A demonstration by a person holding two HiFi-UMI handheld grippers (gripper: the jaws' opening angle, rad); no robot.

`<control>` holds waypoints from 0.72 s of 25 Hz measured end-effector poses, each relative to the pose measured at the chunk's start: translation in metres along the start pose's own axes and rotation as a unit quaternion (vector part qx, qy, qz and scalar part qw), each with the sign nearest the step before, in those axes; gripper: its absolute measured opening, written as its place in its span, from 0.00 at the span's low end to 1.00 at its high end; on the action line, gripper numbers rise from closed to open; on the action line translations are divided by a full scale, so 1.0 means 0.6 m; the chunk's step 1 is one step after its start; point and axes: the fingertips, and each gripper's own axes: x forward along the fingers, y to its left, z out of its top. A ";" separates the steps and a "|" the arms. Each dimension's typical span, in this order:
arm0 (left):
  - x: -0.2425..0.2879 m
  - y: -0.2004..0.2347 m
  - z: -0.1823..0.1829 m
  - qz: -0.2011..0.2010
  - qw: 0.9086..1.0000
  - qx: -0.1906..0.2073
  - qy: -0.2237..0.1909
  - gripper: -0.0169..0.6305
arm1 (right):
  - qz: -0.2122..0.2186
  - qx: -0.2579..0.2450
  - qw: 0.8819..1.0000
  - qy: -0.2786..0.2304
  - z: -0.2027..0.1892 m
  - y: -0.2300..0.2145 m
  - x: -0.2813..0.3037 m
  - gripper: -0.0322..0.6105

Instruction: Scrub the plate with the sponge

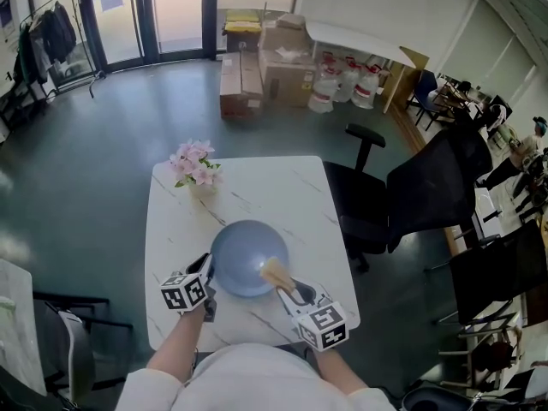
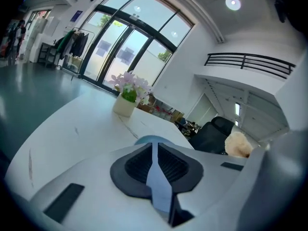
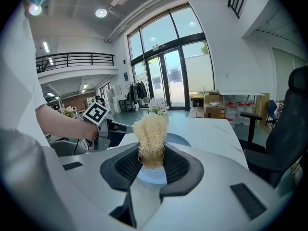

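Observation:
A round blue plate (image 1: 248, 258) sits on the white marble table (image 1: 257, 187), near its front edge. My left gripper (image 1: 208, 270) is shut on the plate's left rim; in the left gripper view the thin blue edge (image 2: 157, 179) runs between the dark pads. My right gripper (image 1: 288, 288) is shut on a tan loofah sponge (image 1: 276, 273), which hangs over the plate's right part. In the right gripper view the sponge (image 3: 151, 138) stands up between the pads, with the plate (image 3: 153, 173) below and the left gripper (image 3: 109, 128) to the left.
A small pot of pink flowers (image 1: 196, 169) stands at the table's far left corner. Black office chairs (image 1: 411, 197) crowd the table's right side. Cardboard boxes (image 1: 261, 67) are stacked on the floor beyond. Another chair (image 1: 73, 332) stands at the near left.

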 end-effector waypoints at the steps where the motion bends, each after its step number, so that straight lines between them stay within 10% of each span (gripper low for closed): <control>1: -0.005 -0.010 0.007 -0.008 1.000 0.007 -0.006 0.12 | 0.000 0.000 1.000 -0.002 0.004 0.002 0.000 0.24; 18: -0.103 -0.155 0.094 -0.114 0.984 0.098 -0.096 0.09 | -0.004 -0.001 0.999 -0.032 0.038 0.018 -0.004 0.24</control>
